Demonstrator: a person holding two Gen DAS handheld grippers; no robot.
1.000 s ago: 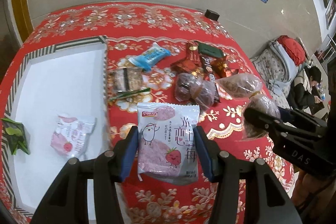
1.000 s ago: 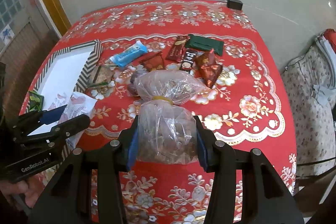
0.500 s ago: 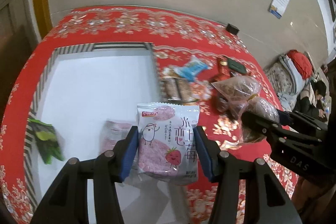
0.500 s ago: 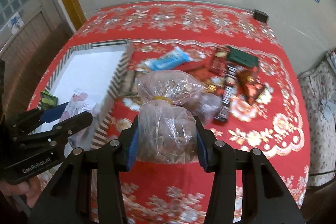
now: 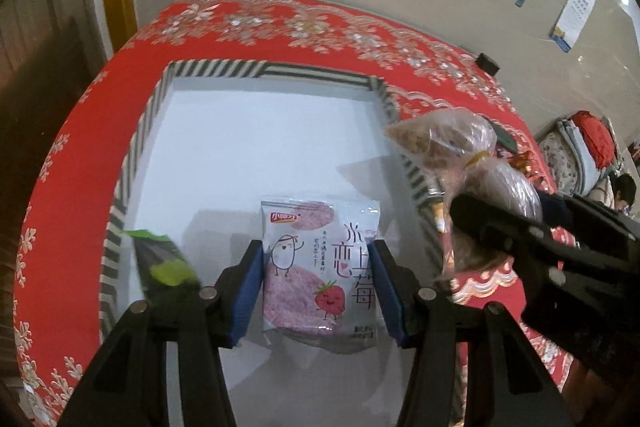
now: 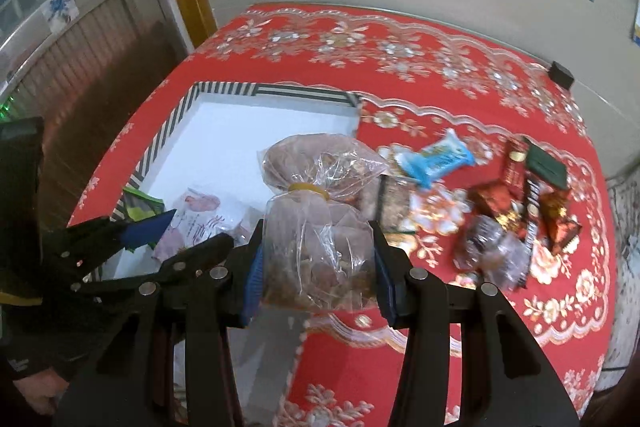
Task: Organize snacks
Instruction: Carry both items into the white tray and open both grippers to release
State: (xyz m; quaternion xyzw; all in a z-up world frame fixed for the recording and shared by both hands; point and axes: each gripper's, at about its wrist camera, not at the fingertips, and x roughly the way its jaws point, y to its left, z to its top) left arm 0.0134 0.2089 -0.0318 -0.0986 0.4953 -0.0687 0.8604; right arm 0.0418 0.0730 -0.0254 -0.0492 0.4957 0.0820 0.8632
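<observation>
- The left gripper (image 5: 316,281) has its blue pads clamped on either side of a pink strawberry snack packet (image 5: 318,263), which hangs in the air over the white floor of the striped tray (image 5: 276,75).
- The packet faces up toward the camera, with a cartoon figure and a strawberry printed on it.
- In the tray's near left corner lies a green-and-black snack packet (image 5: 164,267), close against the striped wall.
- The right gripper (image 6: 316,271) grips a clear plastic bag of brown snacks (image 6: 316,251), pinched at the neck by a yellow band (image 6: 308,189); the bag's loose top fans out above the band.
- Seen from the left wrist, that bag (image 5: 472,171) sits over the tray's right wall, right beside the left gripper's load.
- From the right wrist, the left gripper (image 6: 180,231) shows low on the left with the pink packet (image 6: 196,219) between its fingers, over the tray (image 6: 264,93).
- On the red flowered tablecloth (image 6: 400,39), to the right of the tray, loose snacks lie together: a blue wrapped bar (image 6: 436,157), a dark green packet (image 6: 546,167), several red and gold wrappers (image 6: 496,199), and a small clear bag of dark sweets (image 6: 488,247).
- A small black block (image 6: 561,74) sits at the table's far right edge, well apart from the snacks.
</observation>
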